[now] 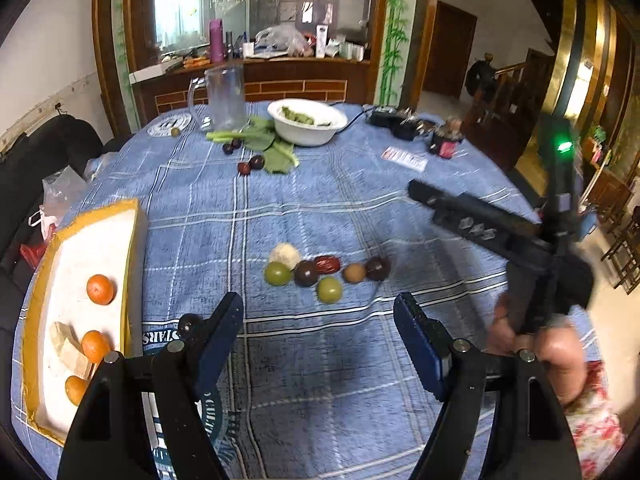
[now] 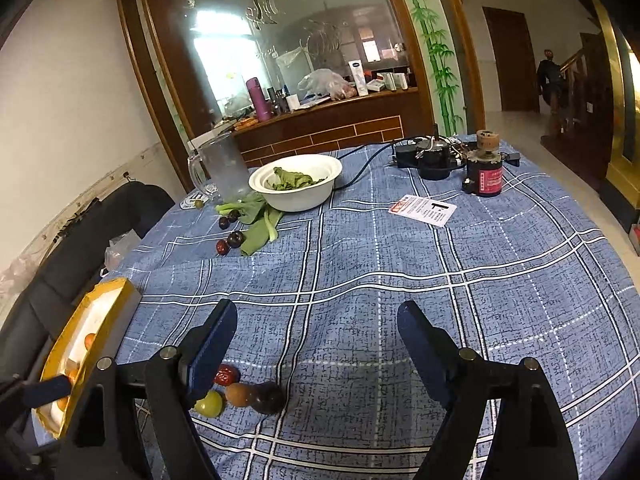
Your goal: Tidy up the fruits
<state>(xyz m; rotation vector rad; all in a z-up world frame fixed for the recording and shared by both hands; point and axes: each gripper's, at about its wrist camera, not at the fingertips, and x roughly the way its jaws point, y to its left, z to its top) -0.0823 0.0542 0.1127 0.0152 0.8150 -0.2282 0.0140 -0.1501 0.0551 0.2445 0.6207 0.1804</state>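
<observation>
Both of my grippers are empty right now. The left gripper [image 1: 318,312] has its jaws spread wide with only tablecloth between them, and the right gripper [image 2: 316,320] is just as open, nothing held.

The pile of loose fruit [image 1: 320,272] sits mid-table just ahead of the left jaws: 2 green ones, a couple of dark plums, a red date, a brown one and a pale lumpy thing, all touching each other. The yellow-rimmed tray [image 1: 134,240] is off to the left with 3 oranges [image 1: 100,289] in it already.

What worries me is that the fruit is round and packed tight, so closing on 1 will probably nudge its neighbours and send them rolling across the cloth. 1 dark fruit [image 1: 188,323] sits right against my left finger [image 1: 224,320], easy to knock. The right rig hangs close on the pile's far side, so both going in at once could mean a clash.
</observation>
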